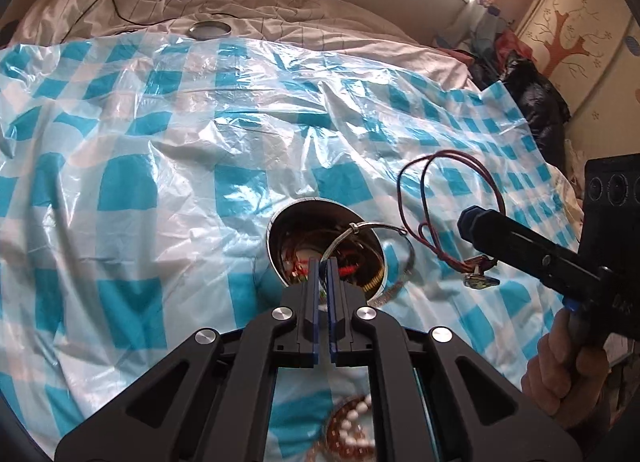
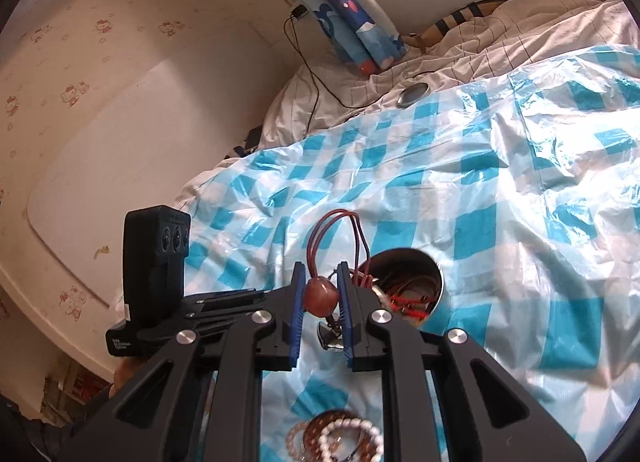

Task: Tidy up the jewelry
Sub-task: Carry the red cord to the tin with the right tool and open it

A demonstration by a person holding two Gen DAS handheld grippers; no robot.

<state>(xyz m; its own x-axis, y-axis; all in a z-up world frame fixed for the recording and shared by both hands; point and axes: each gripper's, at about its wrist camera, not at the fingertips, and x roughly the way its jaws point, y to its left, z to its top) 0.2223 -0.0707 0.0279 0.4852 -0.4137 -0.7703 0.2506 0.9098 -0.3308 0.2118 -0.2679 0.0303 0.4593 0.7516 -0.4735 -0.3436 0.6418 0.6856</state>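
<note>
A round metal tin [image 1: 276, 250] [image 2: 439, 282] with red cords inside sits on the blue-checked plastic sheet [image 1: 160, 142]. My left gripper [image 1: 322, 262] hovers just over the tin's near rim. It is shut, and a thin silver bangle [image 1: 410, 258] runs up into its fingertips and hangs past the tin's right side. My right gripper [image 2: 320, 268] [image 1: 466, 222] is shut on a reddish-brown bead [image 2: 320, 296]. The bead's dark red cord [image 2: 320, 230] [image 1: 452, 153] loops upward. A metal charm [image 1: 478, 280] dangles below it, left of the tin in the right wrist view.
Beaded bracelets [image 1: 352, 430] [image 2: 340, 438] lie on the sheet under the grippers. The tin's lid [image 1: 210, 29] [image 2: 414, 94] rests on the white bedding at the far edge. A black bag [image 1: 536, 102] lies at the bed's right side. A hand [image 1: 560, 366] holds the right gripper.
</note>
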